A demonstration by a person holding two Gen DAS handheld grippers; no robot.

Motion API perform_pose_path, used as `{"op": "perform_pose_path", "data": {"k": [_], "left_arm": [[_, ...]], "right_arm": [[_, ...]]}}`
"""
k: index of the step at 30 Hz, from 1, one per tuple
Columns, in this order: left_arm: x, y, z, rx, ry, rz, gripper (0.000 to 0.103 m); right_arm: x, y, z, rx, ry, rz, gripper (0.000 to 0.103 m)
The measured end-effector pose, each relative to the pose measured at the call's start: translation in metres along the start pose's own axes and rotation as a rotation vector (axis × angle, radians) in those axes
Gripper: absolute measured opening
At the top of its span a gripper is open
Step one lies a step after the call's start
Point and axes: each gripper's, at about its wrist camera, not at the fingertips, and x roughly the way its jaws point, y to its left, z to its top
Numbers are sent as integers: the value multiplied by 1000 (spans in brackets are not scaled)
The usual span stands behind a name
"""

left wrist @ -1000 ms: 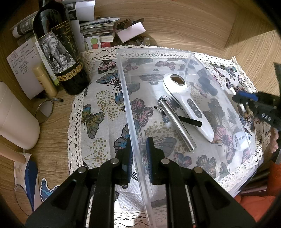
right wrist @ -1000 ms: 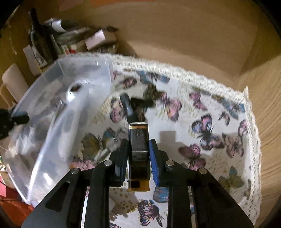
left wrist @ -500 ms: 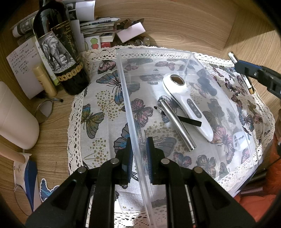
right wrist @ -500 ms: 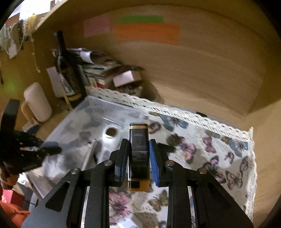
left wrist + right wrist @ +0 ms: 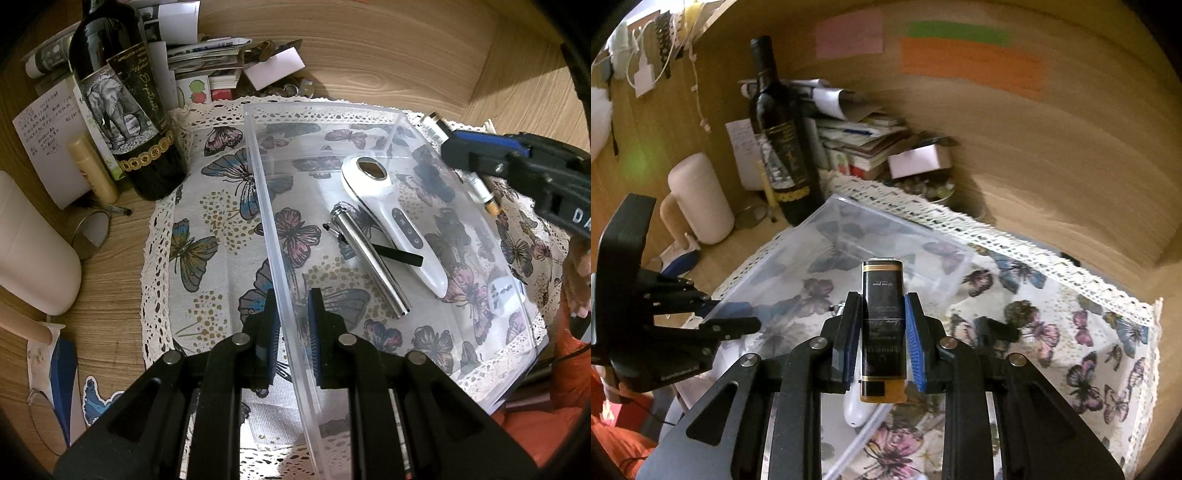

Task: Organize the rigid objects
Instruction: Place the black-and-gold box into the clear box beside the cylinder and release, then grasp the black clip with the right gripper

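Note:
A clear plastic bin (image 5: 388, 118) sits on a butterfly-print cloth (image 5: 207, 236). Inside lie a white handheld device (image 5: 395, 221) and a silver metal tube (image 5: 369, 262). My left gripper (image 5: 291, 321) is shut on the bin's left wall. My right gripper (image 5: 882, 332) is shut on a black and gold lighter (image 5: 882, 332) and holds it in the air above the bin (image 5: 857, 254). In the left wrist view the right gripper (image 5: 476, 158) hovers over the bin's right side with the lighter (image 5: 461, 162) sticking out. The left gripper also shows in the right wrist view (image 5: 731, 317).
A dark wine bottle (image 5: 122, 103) stands left of the bin by a stack of papers (image 5: 207, 62). A white cylinder (image 5: 33, 251) and a lip balm stick (image 5: 92, 170) lie at the left. A small black object (image 5: 993, 328) lies on the cloth right of the bin. Wooden walls enclose the back.
My right gripper has lifted the lighter from the cloth and carried it left, to above the bin's right side. The left gripper has stayed on the bin wall.

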Motion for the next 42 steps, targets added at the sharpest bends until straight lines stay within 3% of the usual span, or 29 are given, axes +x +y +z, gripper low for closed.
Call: {"op": "perform_pose_path", "data": {"k": [13, 22, 34, 42], "left_arm": [[0, 0, 0, 0, -2, -8, 14], [0, -1, 0, -1, -3, -9, 14], [0, 0, 0, -1, -3, -10, 14], [1, 0, 0, -3, -4, -11, 14]], "right_arm": [[36, 12, -6, -19, 110, 38, 22], [27, 11, -4, -12, 85, 28, 23], [-11, -35, 2, 76, -9, -98, 32], [-10, -84, -9, 172, 34, -194, 33]]}}
